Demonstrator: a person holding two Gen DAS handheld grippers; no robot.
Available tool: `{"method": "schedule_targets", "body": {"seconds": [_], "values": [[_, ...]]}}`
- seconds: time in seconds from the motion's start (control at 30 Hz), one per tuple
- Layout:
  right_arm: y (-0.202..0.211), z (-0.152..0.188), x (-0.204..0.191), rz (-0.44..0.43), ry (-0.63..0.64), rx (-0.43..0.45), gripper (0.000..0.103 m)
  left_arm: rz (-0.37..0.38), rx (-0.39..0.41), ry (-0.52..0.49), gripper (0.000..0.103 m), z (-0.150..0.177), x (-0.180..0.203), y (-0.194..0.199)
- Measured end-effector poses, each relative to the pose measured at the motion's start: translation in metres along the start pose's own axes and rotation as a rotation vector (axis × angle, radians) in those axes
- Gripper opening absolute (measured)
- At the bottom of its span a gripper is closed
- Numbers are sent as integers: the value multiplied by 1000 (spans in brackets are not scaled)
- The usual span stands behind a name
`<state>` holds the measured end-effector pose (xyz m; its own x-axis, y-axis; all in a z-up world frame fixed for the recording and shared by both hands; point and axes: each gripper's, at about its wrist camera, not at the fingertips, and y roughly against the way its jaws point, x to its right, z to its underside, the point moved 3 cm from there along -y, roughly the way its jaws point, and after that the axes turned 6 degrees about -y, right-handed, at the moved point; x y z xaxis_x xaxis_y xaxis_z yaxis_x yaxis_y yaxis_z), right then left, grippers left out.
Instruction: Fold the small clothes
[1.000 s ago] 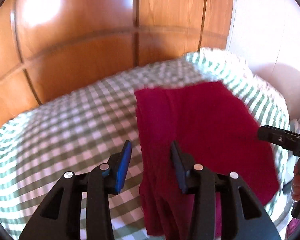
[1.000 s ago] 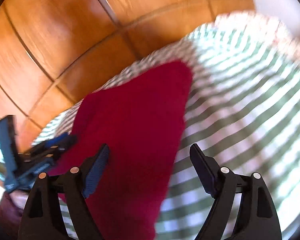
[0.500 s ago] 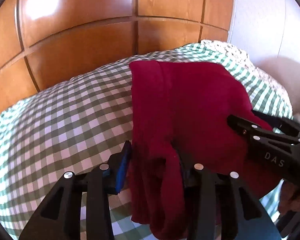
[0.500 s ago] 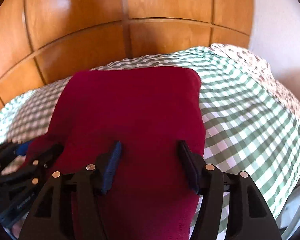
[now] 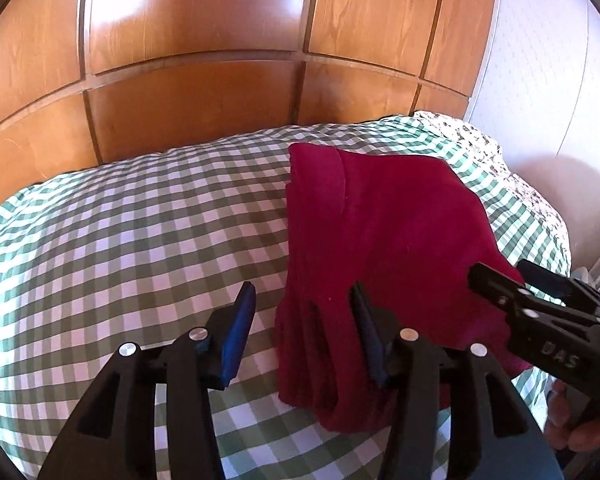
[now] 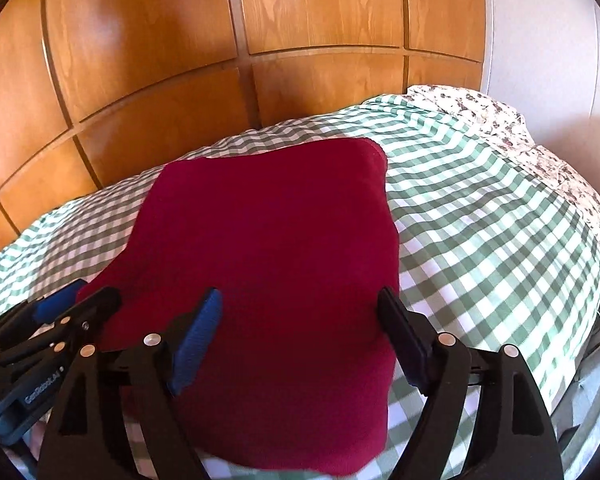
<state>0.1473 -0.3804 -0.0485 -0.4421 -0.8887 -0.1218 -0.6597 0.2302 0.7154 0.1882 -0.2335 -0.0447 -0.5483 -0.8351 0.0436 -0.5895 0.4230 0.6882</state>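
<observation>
Both jaw pairs have just widened: my left hand-held gripper (image 5: 300, 336) straddles the dark red garment's (image 5: 380, 240) left edge unpinched; my right hand-held gripper (image 6: 300, 336) hangs open over its near part, gripping nothing.

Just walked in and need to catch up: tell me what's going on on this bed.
A person with a gripper in each hand is folding a red garment on the checked bedspread. The left gripper is at the garment's near left edge, the right gripper over its near end. Both sets of jaws have just been opening and grip nothing; the garment lies folded and flat.
</observation>
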Motion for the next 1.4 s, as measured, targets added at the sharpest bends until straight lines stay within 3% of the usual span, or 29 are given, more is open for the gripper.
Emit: {"method": "schedule_targets", "body": {"seconds": [0.23, 0.5, 0.57, 0.83, 1.03, 1.4], "values": [[4, 16, -11, 54, 79, -10, 83, -20, -5, 9, 51, 6, -1, 4], [38, 19, -15, 54, 24, 51, 83, -89, 68, 33, 67, 6, -10, 44], [46, 22, -16, 64, 8, 65, 85, -109, 82, 49, 76, 8, -14, 55], [73, 39, -22, 109, -37, 114, 96, -167, 111, 89, 87, 19, -24, 85], [82, 44, -22, 133, -66, 135, 98, -203, 119, 75, 98, 29, -21, 98], [84, 50, -28, 130, -57, 130, 98, -216, 117, 91, 100, 36, -23, 106]]}}
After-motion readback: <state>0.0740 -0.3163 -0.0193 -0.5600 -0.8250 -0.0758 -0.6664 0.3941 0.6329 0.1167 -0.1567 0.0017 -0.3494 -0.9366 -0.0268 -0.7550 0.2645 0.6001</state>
